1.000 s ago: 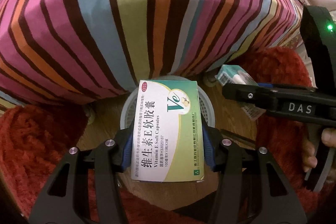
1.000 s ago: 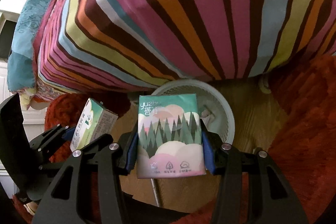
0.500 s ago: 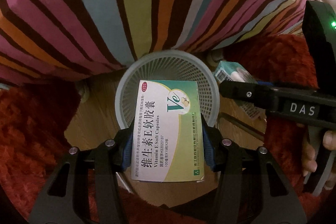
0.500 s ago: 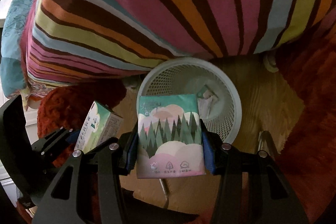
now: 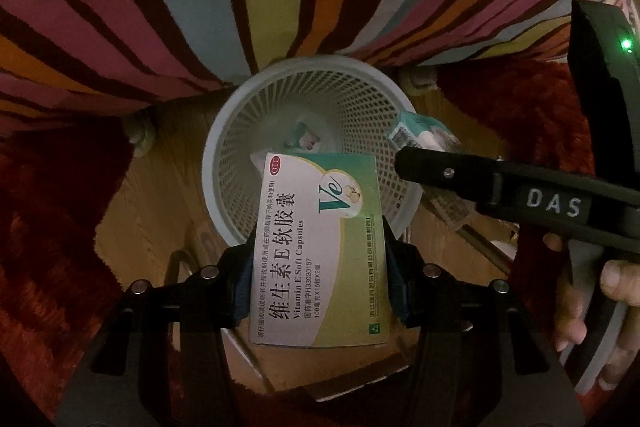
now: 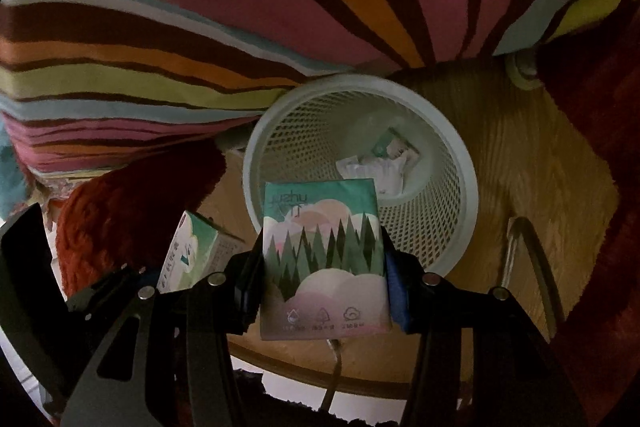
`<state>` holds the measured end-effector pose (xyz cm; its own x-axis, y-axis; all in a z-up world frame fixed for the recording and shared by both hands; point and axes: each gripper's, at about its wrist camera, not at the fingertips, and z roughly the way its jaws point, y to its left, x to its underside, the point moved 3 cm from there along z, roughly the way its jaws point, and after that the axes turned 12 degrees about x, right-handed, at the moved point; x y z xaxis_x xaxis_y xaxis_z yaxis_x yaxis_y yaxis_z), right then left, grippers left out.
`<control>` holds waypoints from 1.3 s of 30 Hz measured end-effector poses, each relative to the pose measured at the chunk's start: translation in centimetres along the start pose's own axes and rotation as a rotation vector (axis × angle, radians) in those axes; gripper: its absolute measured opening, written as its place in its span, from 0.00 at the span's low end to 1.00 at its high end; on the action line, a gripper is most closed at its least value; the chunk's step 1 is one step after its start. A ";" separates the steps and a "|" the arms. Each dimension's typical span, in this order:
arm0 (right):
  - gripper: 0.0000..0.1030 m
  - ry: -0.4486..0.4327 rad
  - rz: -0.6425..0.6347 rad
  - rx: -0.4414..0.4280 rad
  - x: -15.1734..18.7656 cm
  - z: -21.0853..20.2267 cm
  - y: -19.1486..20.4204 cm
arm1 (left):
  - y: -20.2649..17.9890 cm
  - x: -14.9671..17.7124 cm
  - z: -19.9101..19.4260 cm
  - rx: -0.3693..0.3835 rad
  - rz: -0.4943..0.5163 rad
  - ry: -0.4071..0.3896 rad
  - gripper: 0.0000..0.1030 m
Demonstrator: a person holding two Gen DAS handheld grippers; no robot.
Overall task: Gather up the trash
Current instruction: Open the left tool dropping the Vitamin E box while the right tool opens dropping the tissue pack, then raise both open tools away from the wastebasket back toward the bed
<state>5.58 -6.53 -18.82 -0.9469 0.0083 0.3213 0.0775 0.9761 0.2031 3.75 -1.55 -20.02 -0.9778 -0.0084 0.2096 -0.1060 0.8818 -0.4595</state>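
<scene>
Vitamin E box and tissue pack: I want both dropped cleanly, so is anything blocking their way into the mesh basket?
Nothing visible does. The Vitamin E box and the tissue pack are held over the near rim of the open mesh basket, which holds only a few scraps at the bottom.

The medicine box [image 5: 320, 251] is showing "Ve", "Vitamin E Soft Capsules", "H33020187", a red "OTC" oval and large Chinese characters. The right tongs [image 5: 416, 163] are bearing "DAS" in white on their side. The tissue pack [image 6: 322, 263] is showing a logo too blurred to read.
</scene>
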 end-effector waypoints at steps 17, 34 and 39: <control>0.48 0.052 0.038 0.001 -0.9 2.1 -0.1 | 1.3 -0.7 2.7 -0.009 -0.094 0.096 0.71; 0.83 0.038 0.126 0.027 -1.7 2.5 -1.5 | 1.9 -0.8 3.1 -0.018 -0.132 0.117 0.77; 0.83 0.037 0.133 0.030 -1.8 2.6 -1.4 | 2.1 -0.7 2.9 -0.015 -0.139 0.105 0.77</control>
<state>6.33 -7.33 -22.06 -0.9165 0.1307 0.3781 0.1920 0.9729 0.1290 3.69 -1.04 -23.62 -0.9295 -0.0820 0.3595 -0.2353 0.8826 -0.4069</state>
